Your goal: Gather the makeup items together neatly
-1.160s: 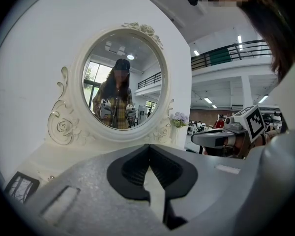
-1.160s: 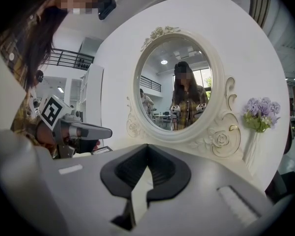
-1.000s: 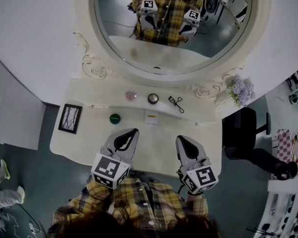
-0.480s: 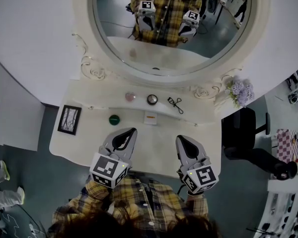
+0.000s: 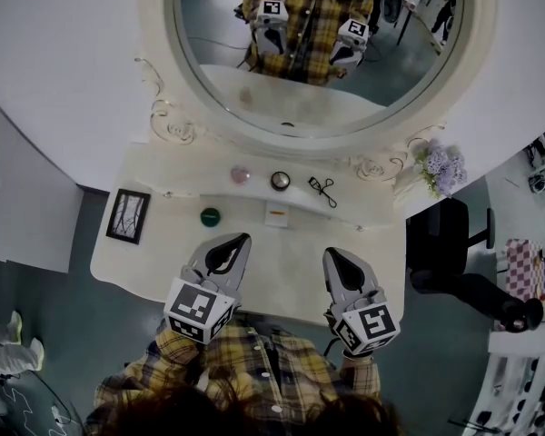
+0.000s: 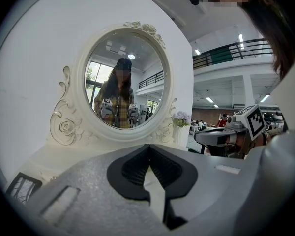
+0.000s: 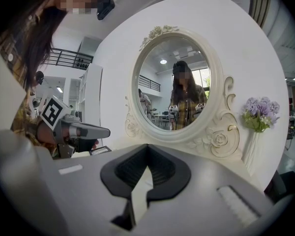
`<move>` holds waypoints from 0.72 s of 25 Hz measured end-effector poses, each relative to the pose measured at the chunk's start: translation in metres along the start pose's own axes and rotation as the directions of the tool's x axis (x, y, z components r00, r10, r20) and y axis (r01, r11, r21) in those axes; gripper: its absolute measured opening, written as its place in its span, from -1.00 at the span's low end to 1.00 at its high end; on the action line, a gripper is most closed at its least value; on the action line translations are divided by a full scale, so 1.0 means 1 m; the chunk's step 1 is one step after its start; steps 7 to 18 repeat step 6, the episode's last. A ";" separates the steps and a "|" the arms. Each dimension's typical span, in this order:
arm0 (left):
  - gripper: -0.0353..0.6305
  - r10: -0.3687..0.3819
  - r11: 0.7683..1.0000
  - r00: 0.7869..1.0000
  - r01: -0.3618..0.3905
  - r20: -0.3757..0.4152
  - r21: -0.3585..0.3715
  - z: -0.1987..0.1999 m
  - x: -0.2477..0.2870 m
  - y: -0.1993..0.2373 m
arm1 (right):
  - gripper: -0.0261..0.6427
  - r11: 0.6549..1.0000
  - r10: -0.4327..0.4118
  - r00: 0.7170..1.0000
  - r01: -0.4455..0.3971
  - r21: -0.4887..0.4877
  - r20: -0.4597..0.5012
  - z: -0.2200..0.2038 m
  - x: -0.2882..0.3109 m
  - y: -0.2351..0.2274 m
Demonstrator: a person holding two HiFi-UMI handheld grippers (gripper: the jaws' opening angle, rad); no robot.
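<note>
A: Well, any change over the last second?
B: Hardly. No shift in the left gripper [image 5: 240, 242] or right gripper [image 5: 335, 255]: parked over the table's [image 5: 154, 262] near edge, jaws shut tight, holding nothing. So no gain for the gathering.
A: And the makeup?
B: Scattered, well apart. Pink piece [image 5: 241, 175], round jar [image 5: 280, 180] and eyelash curler [image 5: 322, 191] in a row below the mirror [image 5: 318, 80]; green disc [image 5: 210, 216] and small card [image 5: 275, 214] nearer. Curler lying flat, long axis slanting from mirror side toward near right.

The left gripper [image 6: 148, 149] and right gripper [image 7: 147, 147] are seen in grainy, matt grey plastic, with ribbed black pads [image 6: 132, 168]. The dressing table [image 5: 163, 243] is finished smooth and white, the mirror [image 5: 213, 30] is glossy glass, and the shirt [image 5: 263, 371] is plaid cloth.
</note>
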State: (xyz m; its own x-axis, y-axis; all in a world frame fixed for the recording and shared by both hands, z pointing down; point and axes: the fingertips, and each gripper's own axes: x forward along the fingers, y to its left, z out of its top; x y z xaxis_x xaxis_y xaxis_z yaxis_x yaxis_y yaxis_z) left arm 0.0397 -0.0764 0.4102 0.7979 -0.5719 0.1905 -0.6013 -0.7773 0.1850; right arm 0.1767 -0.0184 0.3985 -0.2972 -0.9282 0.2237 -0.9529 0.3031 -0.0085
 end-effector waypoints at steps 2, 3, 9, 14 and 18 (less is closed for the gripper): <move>-0.93 0.002 1.000 1.000 -0.002 -0.002 0.000 -0.001 0.000 0.000 | -0.91 1.000 -0.001 1.000 0.001 0.004 0.002 0.000 -0.001 -0.001; -0.93 0.003 1.000 1.000 -0.003 -0.003 0.000 -0.001 0.000 0.000 | -0.91 1.000 -0.002 1.000 0.002 0.006 0.002 -0.001 -0.001 -0.001; -0.93 0.006 1.000 1.000 -0.006 -0.002 -0.001 -0.001 -0.001 0.000 | -0.91 1.000 -0.004 1.000 0.004 0.010 0.003 -0.002 -0.002 -0.002; -0.93 0.006 1.000 1.000 -0.006 -0.002 -0.001 -0.001 -0.001 0.000 | -0.91 1.000 -0.004 1.000 0.004 0.010 0.003 -0.002 -0.002 -0.002; -0.93 0.006 1.000 1.000 -0.006 -0.002 -0.001 -0.001 -0.001 0.000 | -0.91 1.000 -0.004 1.000 0.004 0.010 0.003 -0.002 -0.002 -0.002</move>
